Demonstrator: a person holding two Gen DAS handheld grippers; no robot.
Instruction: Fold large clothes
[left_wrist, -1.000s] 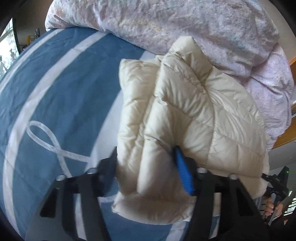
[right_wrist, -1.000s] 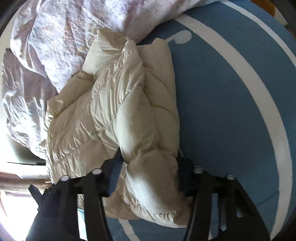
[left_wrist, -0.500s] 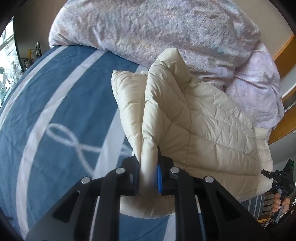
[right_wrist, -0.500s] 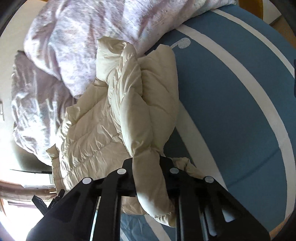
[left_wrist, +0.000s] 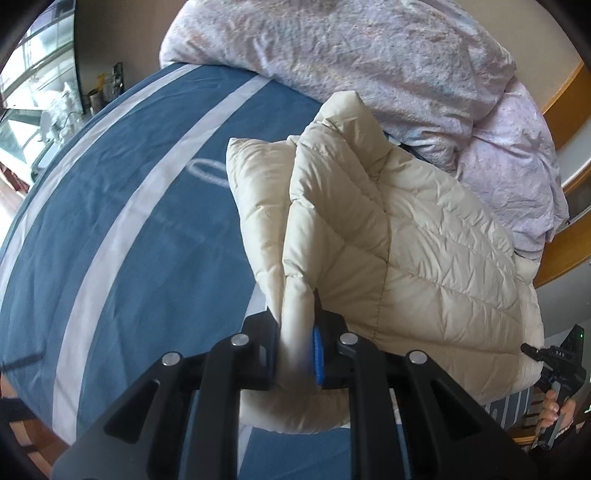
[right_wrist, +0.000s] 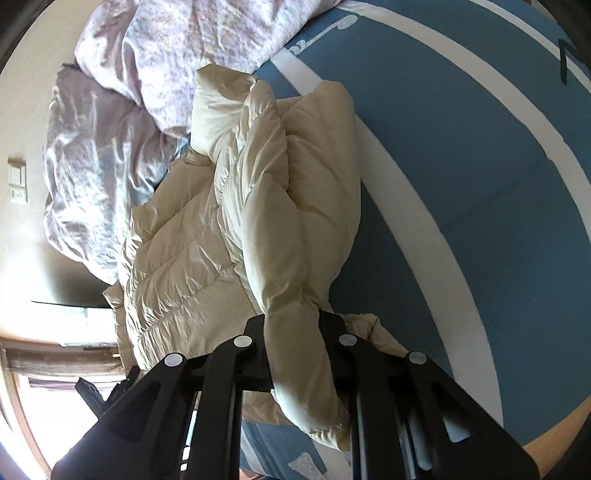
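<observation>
The left gripper (left_wrist: 297, 341) is clamped on a fold of the cream puffer jacket (left_wrist: 424, 240) at lower centre. The right gripper (right_wrist: 293, 332) pinches the jacket's sleeve (right_wrist: 295, 350) likewise, above the blue striped bedspread (right_wrist: 480, 166).

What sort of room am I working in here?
Most likely a bedroom: the cream puffer jacket lies on a bed with a blue-and-white sheet, and a rumpled lilac duvet is heaped beyond it.

jacket (left_wrist: 424, 236): quilted, slight sheen | bedspread (left_wrist: 110, 206): matt cloth | duvet (left_wrist: 369, 55): crinkled cloth
</observation>
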